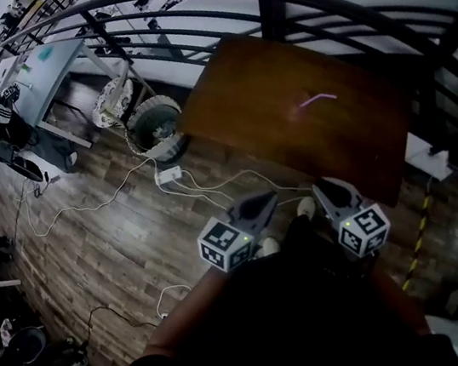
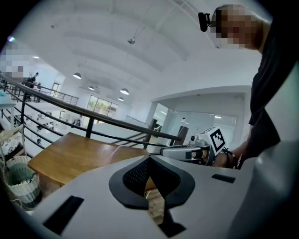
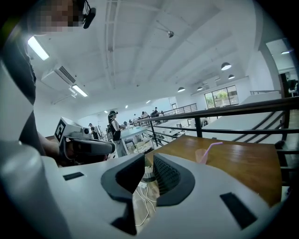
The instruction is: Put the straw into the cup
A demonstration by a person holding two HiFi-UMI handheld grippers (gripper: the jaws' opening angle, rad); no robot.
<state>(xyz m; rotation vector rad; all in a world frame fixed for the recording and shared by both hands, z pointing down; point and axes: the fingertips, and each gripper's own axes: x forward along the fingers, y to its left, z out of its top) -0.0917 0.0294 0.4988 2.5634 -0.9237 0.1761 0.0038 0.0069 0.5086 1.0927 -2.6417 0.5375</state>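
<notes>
Both grippers hang at 6 o'clock, well short of the table. The left gripper is pinched tip to tip on nothing, and the right gripper shows a narrow slit, nothing in it either. Up at 1 o'clock on the table, the pink straw leans at the clear cup; in it or just against it, I can't tell. That straw looks featherlight, thin and crushable, so a gentle mid-shaft pinch suits it. The cup looks light enough to tip.

Left claw closed, right claw slightly parted
</notes>
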